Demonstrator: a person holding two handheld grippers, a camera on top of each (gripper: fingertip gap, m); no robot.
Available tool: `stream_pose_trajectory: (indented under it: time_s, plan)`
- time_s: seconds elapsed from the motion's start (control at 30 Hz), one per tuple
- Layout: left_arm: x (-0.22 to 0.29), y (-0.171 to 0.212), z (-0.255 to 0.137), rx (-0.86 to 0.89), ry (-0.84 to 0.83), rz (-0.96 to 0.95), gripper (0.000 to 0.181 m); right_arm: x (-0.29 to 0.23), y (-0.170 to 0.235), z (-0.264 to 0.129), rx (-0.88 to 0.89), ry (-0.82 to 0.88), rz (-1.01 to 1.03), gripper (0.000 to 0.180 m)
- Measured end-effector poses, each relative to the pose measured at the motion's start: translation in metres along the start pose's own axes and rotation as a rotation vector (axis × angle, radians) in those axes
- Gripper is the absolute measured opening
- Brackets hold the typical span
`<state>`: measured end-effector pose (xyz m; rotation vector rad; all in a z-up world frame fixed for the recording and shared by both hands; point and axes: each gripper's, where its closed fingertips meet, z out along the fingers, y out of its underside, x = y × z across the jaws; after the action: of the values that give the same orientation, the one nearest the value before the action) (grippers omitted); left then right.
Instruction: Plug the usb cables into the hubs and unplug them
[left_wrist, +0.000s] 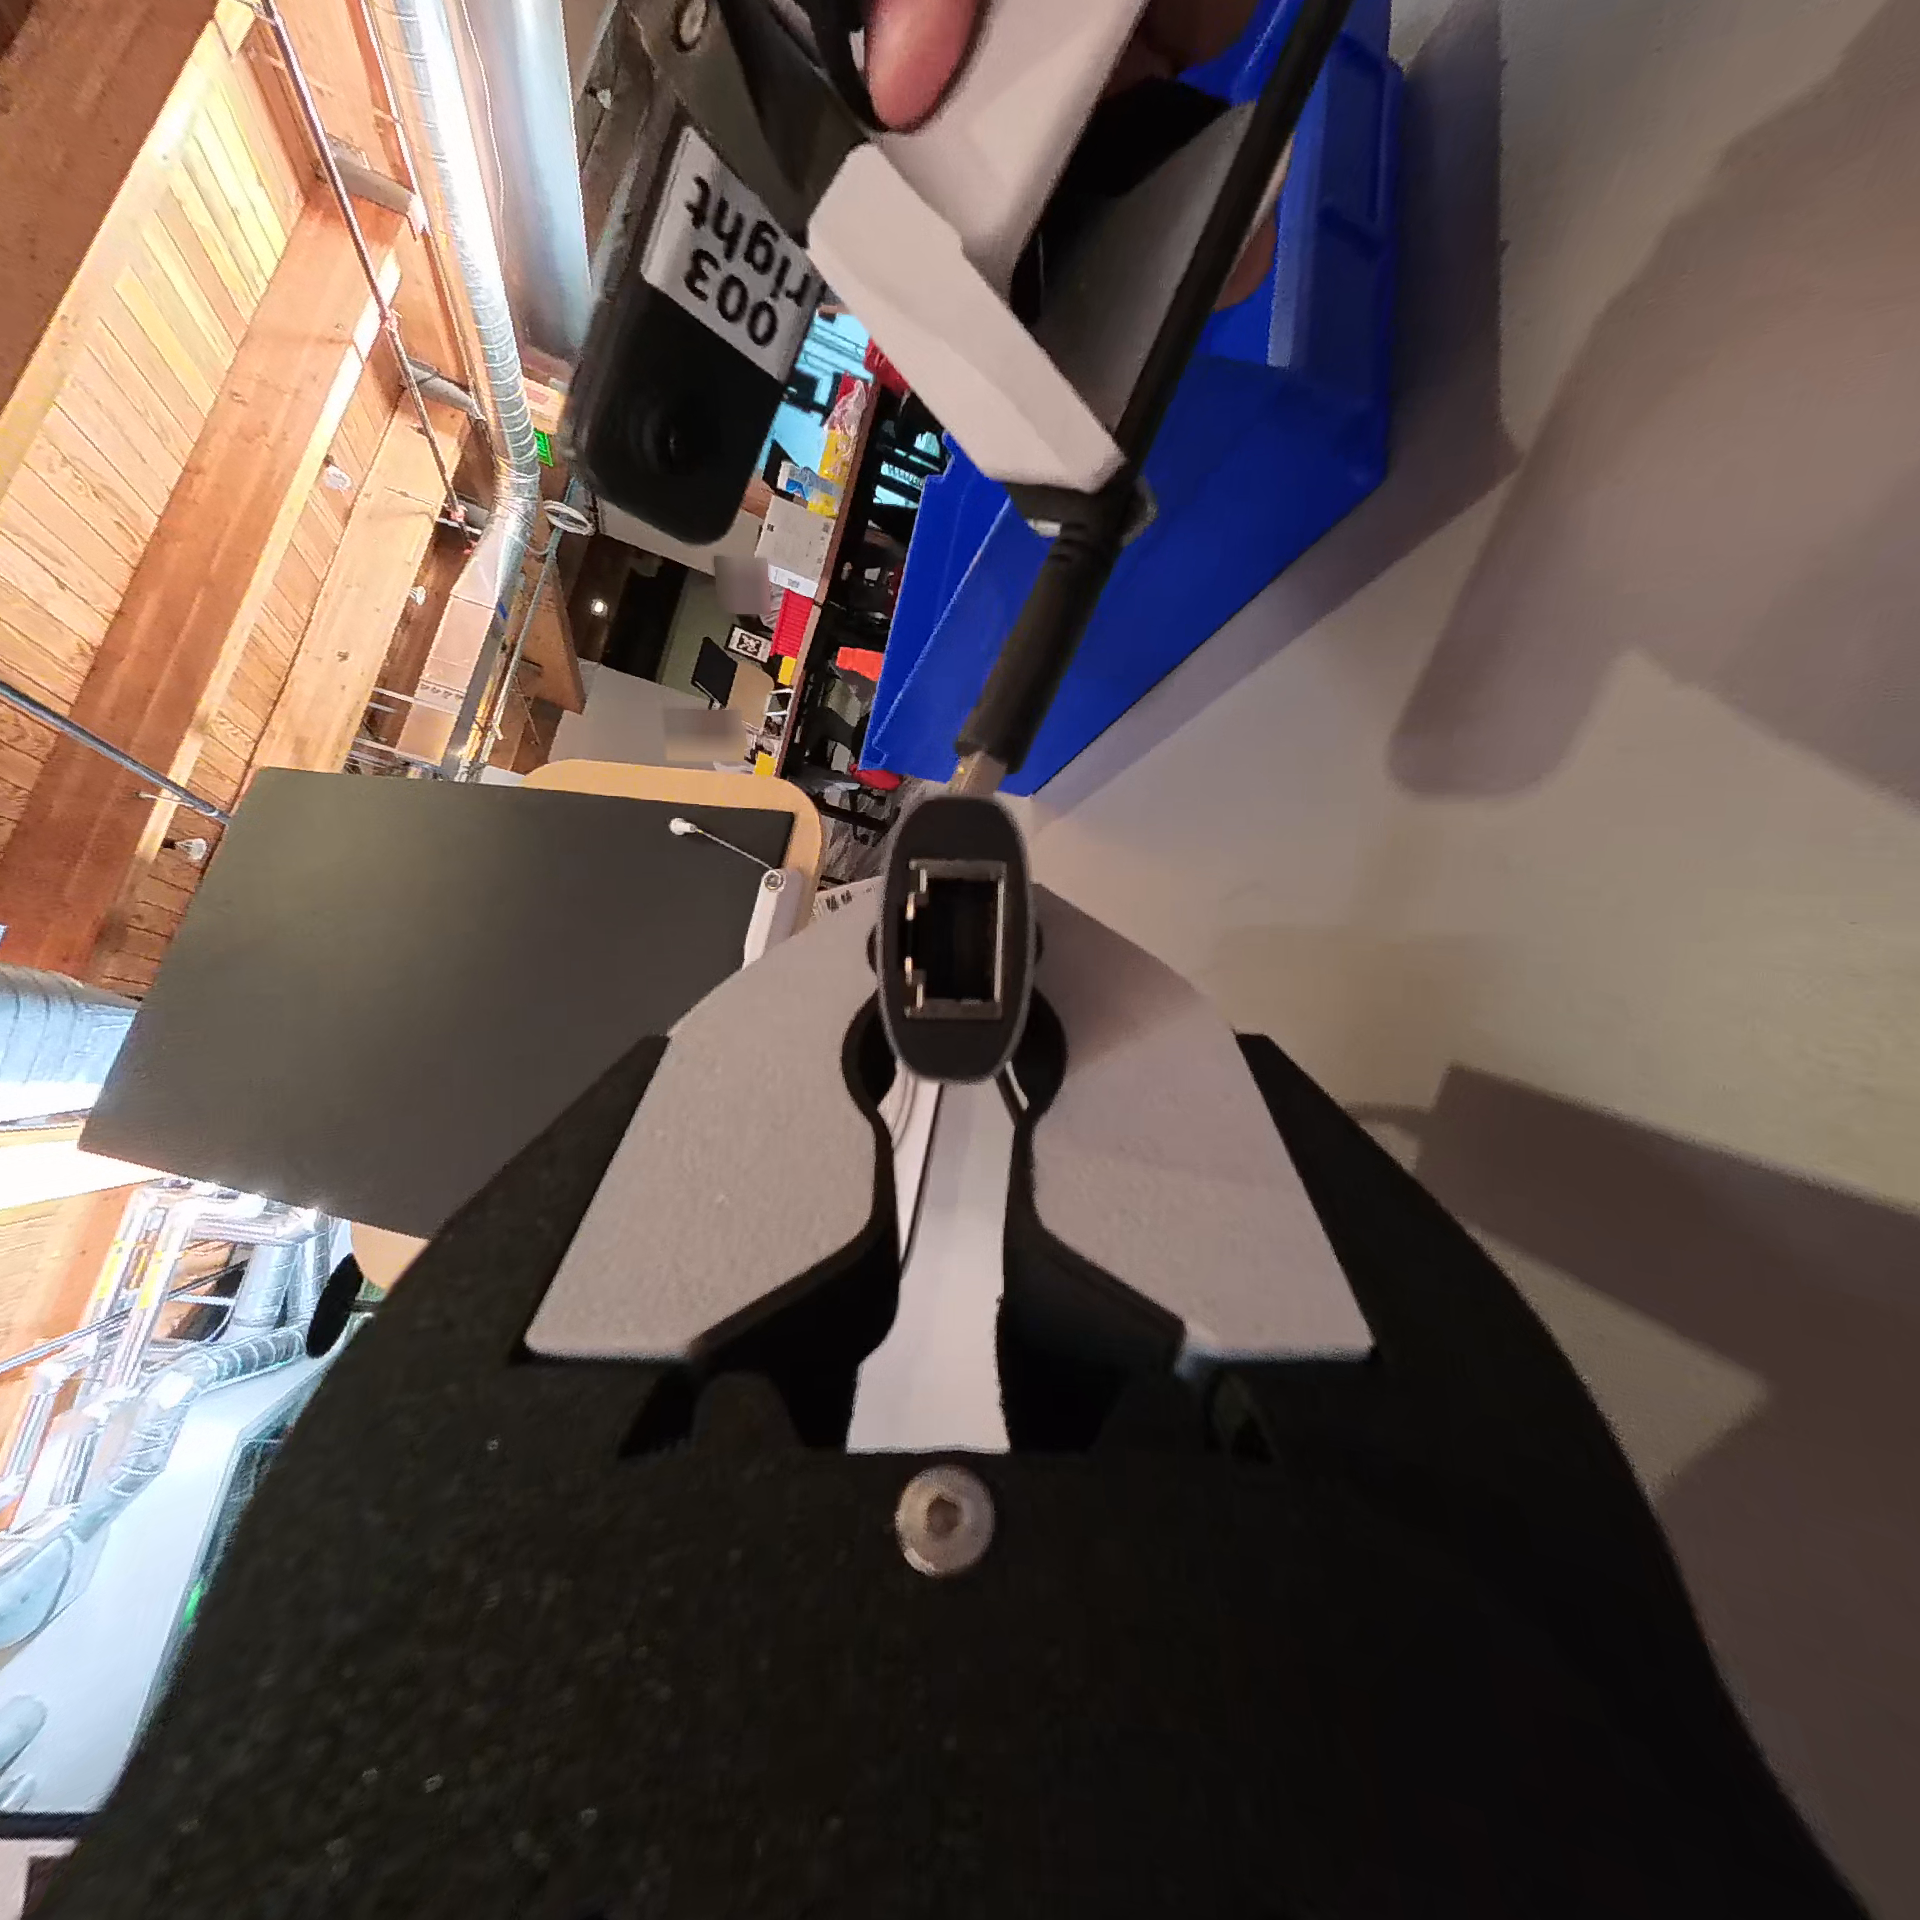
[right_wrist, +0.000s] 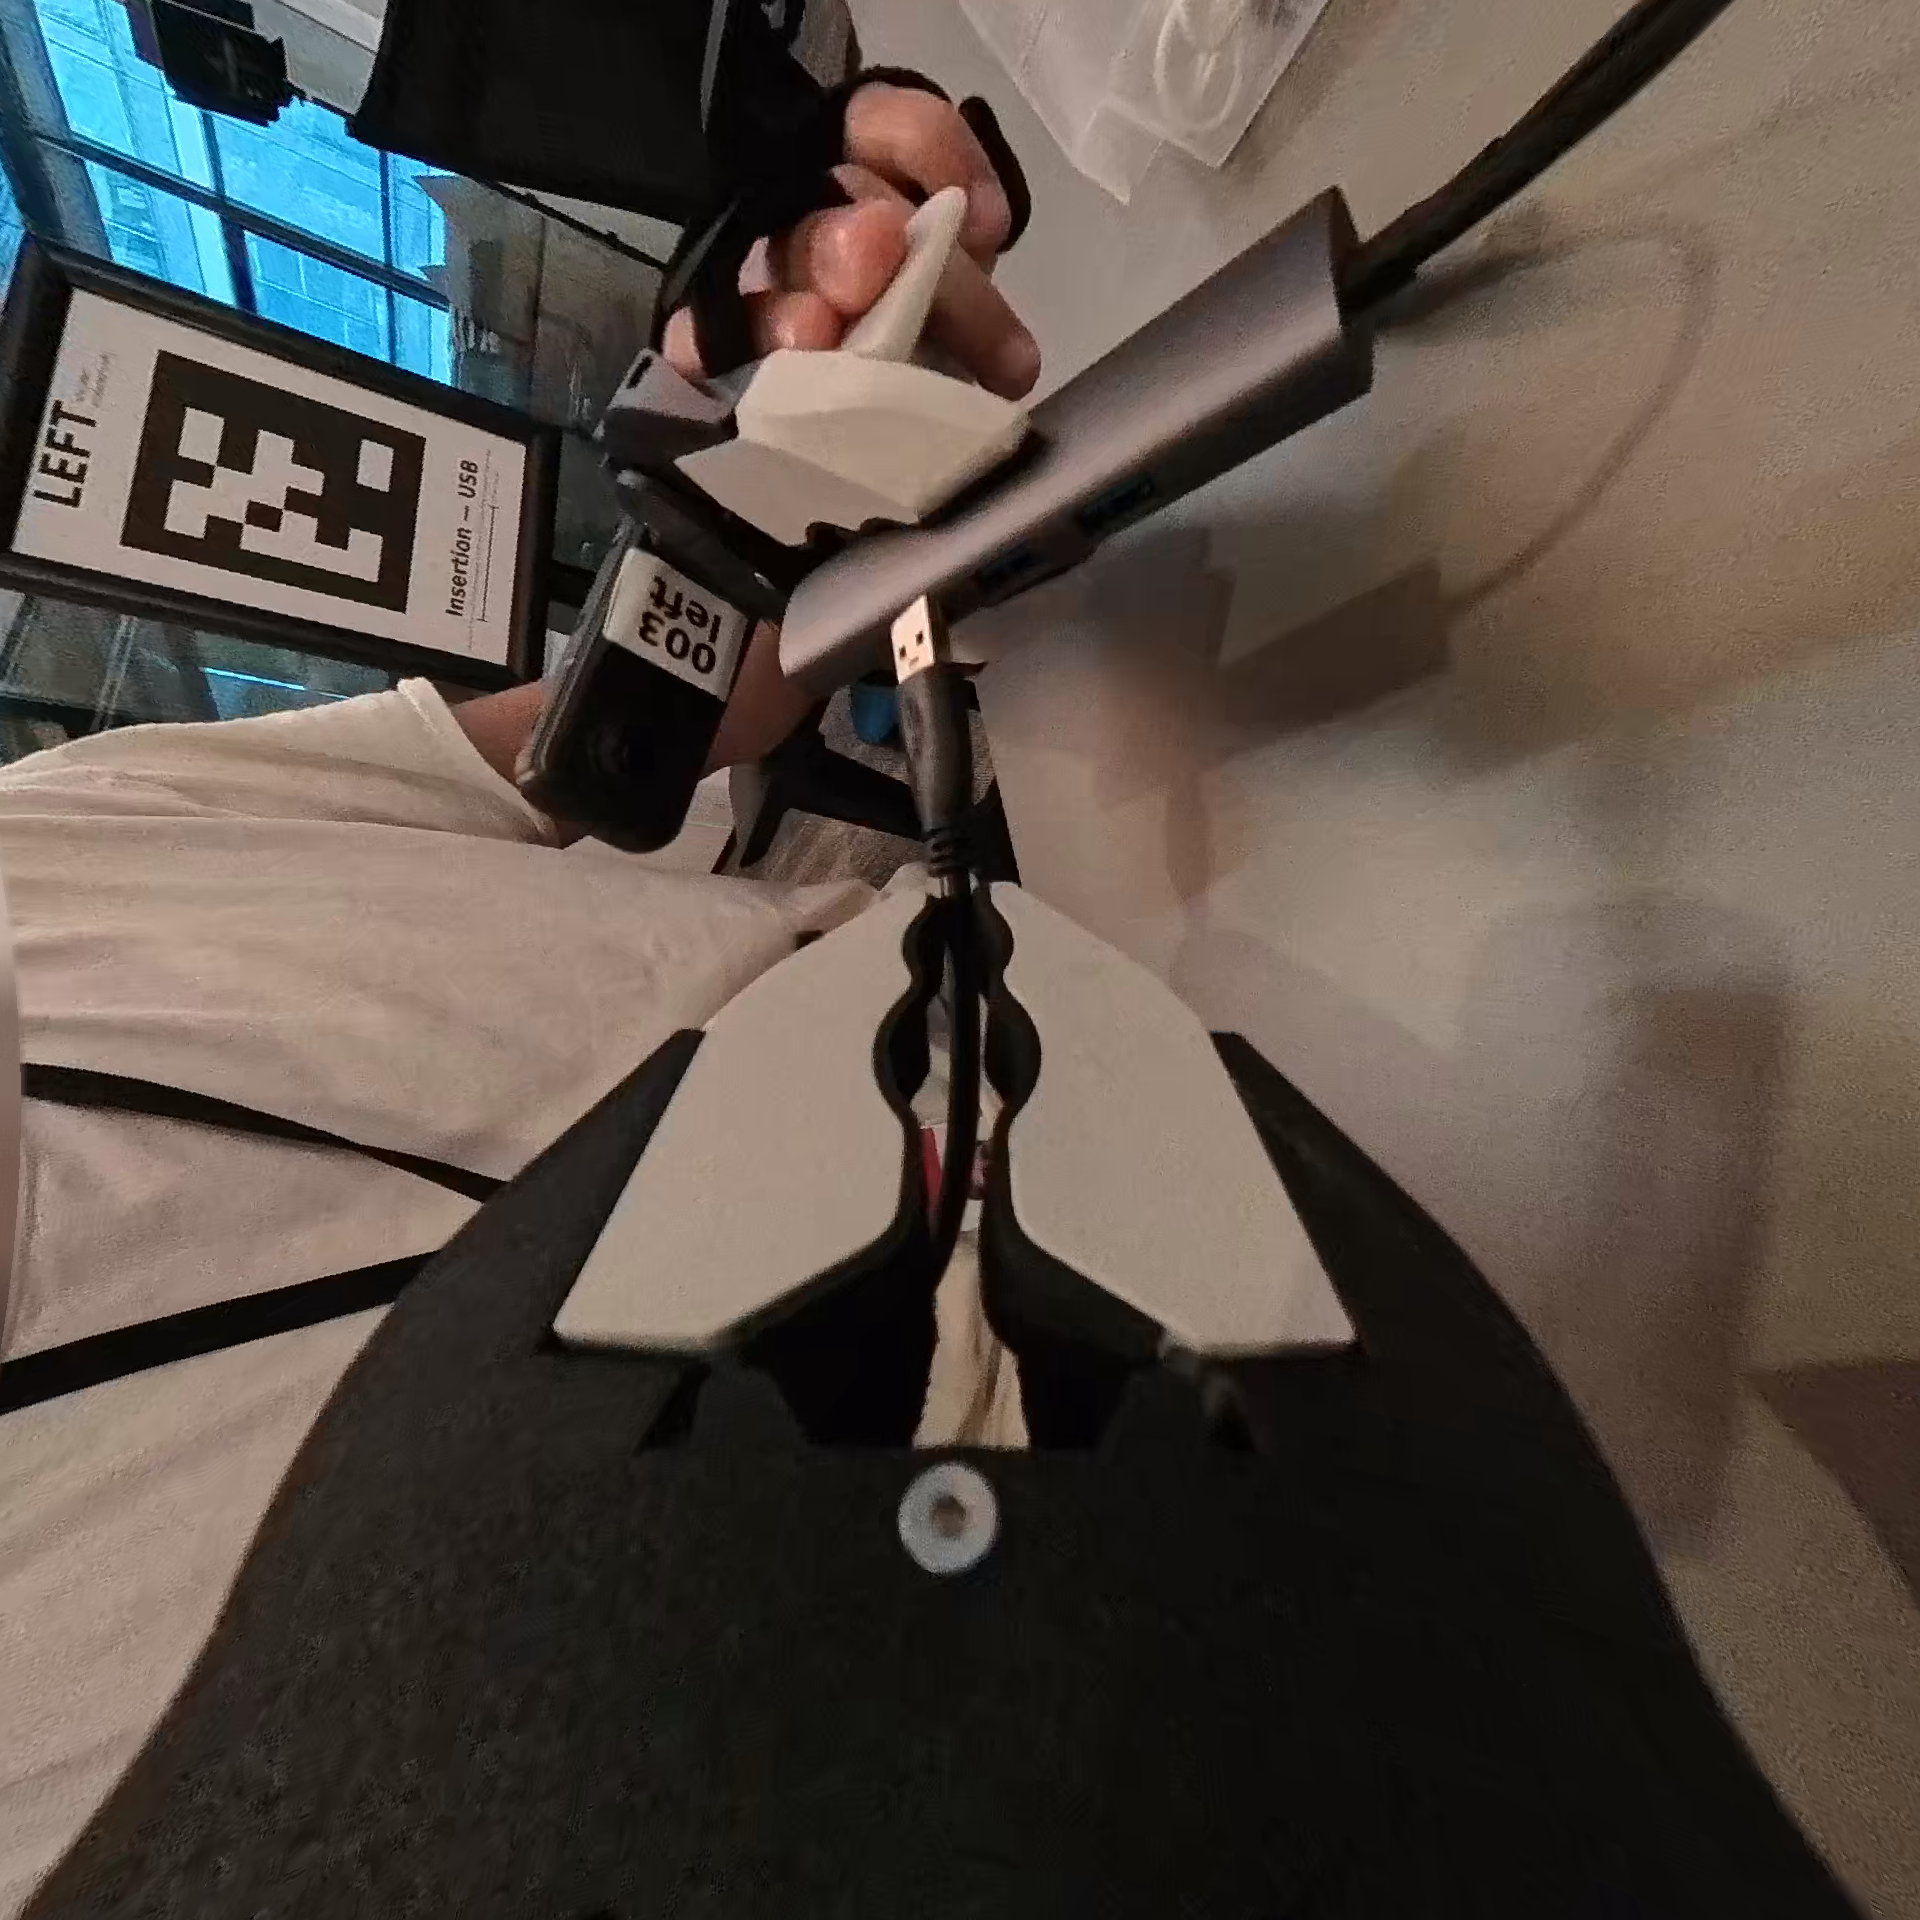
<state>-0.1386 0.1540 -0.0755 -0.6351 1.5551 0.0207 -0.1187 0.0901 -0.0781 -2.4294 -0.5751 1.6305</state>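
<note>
Both grippers were closed on something. The left gripper (left_wrist: 951, 997) pinched a grey hub (left_wrist: 951, 951) end-on between its fingers, the hub's square network socket facing the camera. The right gripper (right_wrist: 961, 914) clamped a black usb cable (right_wrist: 940, 769), its metal plug (right_wrist: 920, 644) just at the hub's (right_wrist: 1195, 416) edge, beside the blue ports. A blue bin (left_wrist: 1195, 540) stood behind on the pale table (left_wrist: 1558, 727).

Workshop or lab space: timber ceiling (left_wrist: 156, 343), bare metal ducts (left_wrist: 499, 343), stocked shelves (left_wrist: 831, 468), blue storage bin (left_wrist: 1143, 582).
</note>
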Motion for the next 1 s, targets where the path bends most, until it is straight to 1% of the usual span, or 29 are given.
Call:
stream_pose_trajectory:
  time_s: [0.43, 0.7, 0.8, 1.0]
  plan:
    - [0.01, 0.001, -0.002, -0.02, -0.009, 0.183, 0.017, 0.01, 0.013, 0.01, -0.073, -0.065, 0.072, 0.005]
    - [0.022, -0.004, -0.003, -0.021, -0.002, 0.289, 0.016, 0.013, 0.023, 0.008, -0.245, -0.068, 0.136, 0.004]
    - [0.023, -0.006, -0.002, -0.017, -0.005, 0.297, 0.016, 0.01, 0.028, 0.011, -0.307, -0.095, 0.158, 0.004]
    - [0.024, -0.01, -0.003, -0.005, -0.012, 0.312, 0.017, -0.001, 0.035, 0.014, -0.373, -0.192, 0.184, 0.004]
